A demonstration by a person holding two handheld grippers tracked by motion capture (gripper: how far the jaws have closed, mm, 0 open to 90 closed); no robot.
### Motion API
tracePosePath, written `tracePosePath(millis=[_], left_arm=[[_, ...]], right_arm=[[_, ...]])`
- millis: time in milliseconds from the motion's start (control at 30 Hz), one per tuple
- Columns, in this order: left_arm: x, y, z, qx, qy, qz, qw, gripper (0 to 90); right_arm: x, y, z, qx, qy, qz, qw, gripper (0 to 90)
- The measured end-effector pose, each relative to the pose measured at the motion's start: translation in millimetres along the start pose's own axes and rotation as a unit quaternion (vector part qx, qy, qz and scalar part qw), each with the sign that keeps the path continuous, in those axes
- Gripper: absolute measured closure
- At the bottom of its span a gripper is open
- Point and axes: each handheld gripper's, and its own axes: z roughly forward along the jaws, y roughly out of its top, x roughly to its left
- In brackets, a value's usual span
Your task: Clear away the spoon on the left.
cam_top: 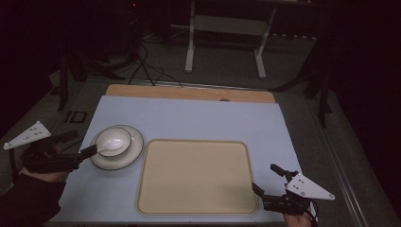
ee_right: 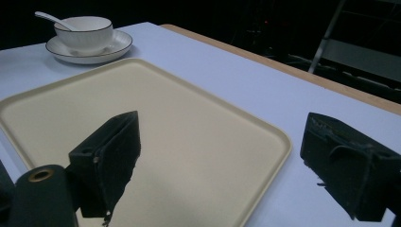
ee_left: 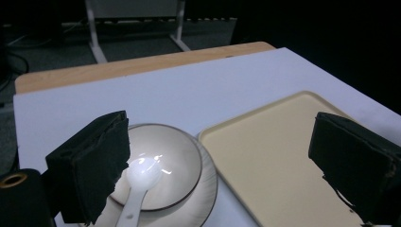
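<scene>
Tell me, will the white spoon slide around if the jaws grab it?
Probably: the spoon looks glossy and smooth, so likely slippery. It leans loosely in the bowl, so a nudge might tip or swing it. It looks ceramic, perhaps breakable.

My left gripper (cam_top: 90, 151) at table's left edge, jaws wide, nothing clamped. My right gripper (cam_top: 267, 178) at near right corner, jaws wide, empty.
</scene>
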Motion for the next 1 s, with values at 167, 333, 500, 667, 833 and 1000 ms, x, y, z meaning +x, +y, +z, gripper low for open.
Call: tracePosePath(millis=[167, 333, 500, 667, 833, 1000], left_arm=[[8.9, -10.2, 4.7, 0.003, -0.006, -0.018, 0.9998, 6.7], [16.4, -20.4, 10.3, 0.013, 0.003, -0.029, 0.9995, 9.5], [22.9, -27.1, 13.2, 0.015, 0.006, -0.046, 0.9988, 11.4], [33.5, -41.9, 20.1, 0.024, 0.014, -0.082, 0.9962, 13.3], [43.7, -53.4, 22.9, 0.033, 0.02, -0.122, 0.9917, 15.6], [53.2, -61.6, 26.4, 0.047, 0.016, -0.169, 0.9843, 17.4]], right_arm=[[-0.4, -0.5, 0.4, 0.002, 0.0, 0.002, 1.0, 12.9], [0.0, -0.7, 1.3, 0.004, 0.0, 0.0, 1.0, 12.9], [-0.5, -0.8, 1.4, 0.004, 0.0, 0.001, 1.0, 12.9], [0.1, -1.0, 2.1, 0.008, 0.0, 0.001, 1.0, 12.9], [-0.1, -1.1, 2.3, 0.008, 0.0, 0.002, 1.0, 12.9], [0.1, -1.0, 2.3, 0.008, 0.0, 0.001, 1.0, 12.9]])
